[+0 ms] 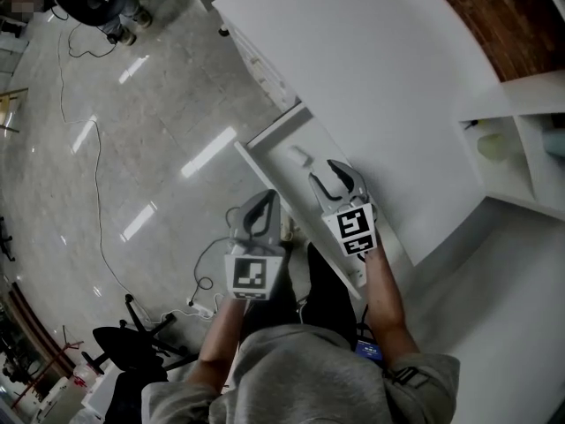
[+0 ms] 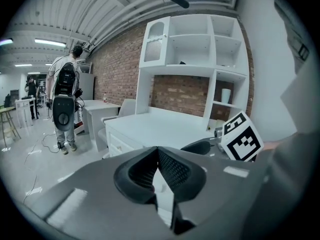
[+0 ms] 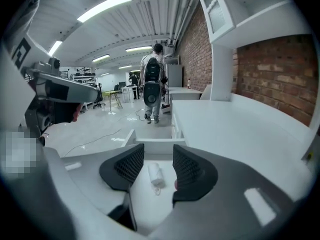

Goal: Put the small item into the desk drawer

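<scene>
Lying on the bare floor of the open drawer, the small item, a white roll, sat toward the drawer's end wall, clear of the side walls. In the head view the small item showed inside the drawer, just off the desk's front edge.

The right gripper hung over the drawer with its jaws partly apart. The roll lay beyond and below the gap, and neither pad touched it, so that gripper had hold of nothing. The left gripper was low beside the drawer's outer wall, its tips together and empty.

By my reading the placing was done and the step in hand was to clear out and shut the drawer. The right gripper should rise straight up before moving back, so that a jaw does not clip the roll or the drawer rim. The left gripper was the better placed to push. It should press flat on the outer wall, near its middle, and slide slowly so the light roll does not tumble toward the desk.
</scene>
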Motion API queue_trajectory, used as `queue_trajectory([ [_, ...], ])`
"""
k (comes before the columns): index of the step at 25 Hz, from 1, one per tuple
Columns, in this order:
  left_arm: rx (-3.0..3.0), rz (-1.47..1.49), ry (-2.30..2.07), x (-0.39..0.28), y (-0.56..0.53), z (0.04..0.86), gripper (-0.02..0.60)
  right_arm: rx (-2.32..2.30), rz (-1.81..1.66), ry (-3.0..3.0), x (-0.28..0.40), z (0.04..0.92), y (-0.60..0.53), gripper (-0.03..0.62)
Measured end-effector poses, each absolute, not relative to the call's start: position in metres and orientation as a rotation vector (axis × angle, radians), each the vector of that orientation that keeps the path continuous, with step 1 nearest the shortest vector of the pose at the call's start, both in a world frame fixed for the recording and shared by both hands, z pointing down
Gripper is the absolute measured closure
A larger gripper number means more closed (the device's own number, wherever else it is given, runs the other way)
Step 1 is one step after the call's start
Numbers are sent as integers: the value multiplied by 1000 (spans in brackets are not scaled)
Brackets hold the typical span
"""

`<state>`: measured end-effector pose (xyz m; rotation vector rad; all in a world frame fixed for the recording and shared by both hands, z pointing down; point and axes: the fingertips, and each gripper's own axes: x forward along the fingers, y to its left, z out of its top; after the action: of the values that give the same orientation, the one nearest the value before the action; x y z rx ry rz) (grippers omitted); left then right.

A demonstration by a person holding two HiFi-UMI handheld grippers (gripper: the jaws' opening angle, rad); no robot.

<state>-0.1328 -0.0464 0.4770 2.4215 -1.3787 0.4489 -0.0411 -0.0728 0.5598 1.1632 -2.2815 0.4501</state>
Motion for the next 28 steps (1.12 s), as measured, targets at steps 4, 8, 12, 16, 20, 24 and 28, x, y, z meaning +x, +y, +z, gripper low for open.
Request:
queue_trajectory([
  [4, 2465, 432, -1373, -126, -42, 451, 569, 1257, 399, -2302, -29, 516, -68, 428],
  [8, 2514, 425, -1362, -117, -37, 427, 569, 1338, 353, -2314, -18, 478, -61, 458],
  [12, 2567, 397, -1357, -108, -30, 399, 569, 1422, 310, -2334, -9, 442, -47, 491],
  [16, 2607, 371, -1368, -105, -23, 373, 569, 1519, 280, -2343, 0, 409, -32, 534],
  [20, 2642, 339, -1382, -107, -17, 349, 569, 1606, 250, -2346, 8, 380, -16, 557],
  [24, 2679, 317, -1374, -107, -6, 326, 569, 1667, 233, -2342, 11, 356, 3, 580],
  [28, 2723, 296, -1351, -104, 3, 309, 569, 1711, 221, -2340, 12, 341, 17, 591],
])
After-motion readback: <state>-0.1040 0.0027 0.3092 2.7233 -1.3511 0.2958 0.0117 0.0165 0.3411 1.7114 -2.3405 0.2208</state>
